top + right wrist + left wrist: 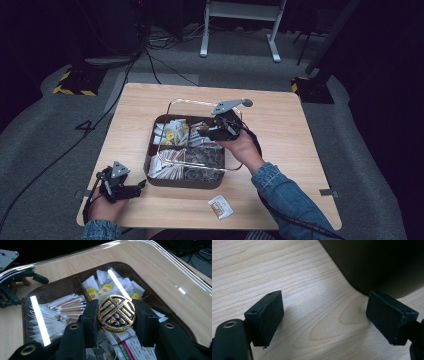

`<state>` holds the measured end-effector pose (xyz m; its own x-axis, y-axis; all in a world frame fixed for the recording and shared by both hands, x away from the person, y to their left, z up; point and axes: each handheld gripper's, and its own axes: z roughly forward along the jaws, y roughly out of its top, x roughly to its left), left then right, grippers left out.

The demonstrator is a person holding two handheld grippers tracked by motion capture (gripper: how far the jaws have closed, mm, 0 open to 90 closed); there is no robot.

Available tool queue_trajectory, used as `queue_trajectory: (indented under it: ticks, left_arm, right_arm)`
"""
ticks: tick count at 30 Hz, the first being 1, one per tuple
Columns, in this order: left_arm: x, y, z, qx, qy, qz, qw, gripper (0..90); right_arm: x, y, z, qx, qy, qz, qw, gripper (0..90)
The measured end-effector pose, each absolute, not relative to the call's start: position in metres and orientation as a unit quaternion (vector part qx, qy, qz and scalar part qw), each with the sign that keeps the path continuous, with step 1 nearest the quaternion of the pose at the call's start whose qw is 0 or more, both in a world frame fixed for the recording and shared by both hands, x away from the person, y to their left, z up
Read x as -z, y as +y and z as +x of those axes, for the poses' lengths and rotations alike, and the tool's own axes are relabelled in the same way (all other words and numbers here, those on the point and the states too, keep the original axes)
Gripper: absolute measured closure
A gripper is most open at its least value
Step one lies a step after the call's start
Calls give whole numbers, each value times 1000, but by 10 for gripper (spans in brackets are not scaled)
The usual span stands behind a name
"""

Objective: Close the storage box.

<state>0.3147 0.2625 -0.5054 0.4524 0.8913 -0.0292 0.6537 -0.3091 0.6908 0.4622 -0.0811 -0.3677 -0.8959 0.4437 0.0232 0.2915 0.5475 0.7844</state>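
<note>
I am lifting the clear lid by its gold knob with my right tool

My right tool (116,315) is pinching the round gold knob (116,313) of the transparent lid (176,106), holding the lid tilted above the dark compartmented box (150,150) near the middle of the tabletop (280,125); gripping the knob seems the sensible way to raise the lid without touching what lies inside. Beneath it I am seeing white sachets (60,307) and yellow-labelled packets (92,293) filling the compartments. My left tool (139,186) is resting low on the tabletop just beside the box's near left corner, its jaws spread and gripping nothing, perhaps waiting to reach in. One loose packet (220,206) is lying on the tabletop near the front edge. I judge the raised lid itself is blocking access to the far compartments
</note>
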Motion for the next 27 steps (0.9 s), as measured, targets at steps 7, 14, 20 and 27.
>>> queue_trajectory:
  ticks: [7, 14, 20, 27]
  left_arm:
    - [506, 262, 315, -184, 491, 787, 326, 152]
    - [506, 262, 315, -184, 491, 787, 325, 152]
    - [506, 262, 315, -184, 491, 787, 325, 152]
    - [505, 262, 315, -183, 491, 787, 325, 153]
  right_arm:
    - [387, -59, 466, -414, 885, 198, 81, 586]
    - [404, -45, 469, -398, 893, 197, 75, 586]
    - [416, -37, 470, -395, 895, 198, 66, 586]
    - [426, -31, 469, -388, 898, 197, 67, 585]
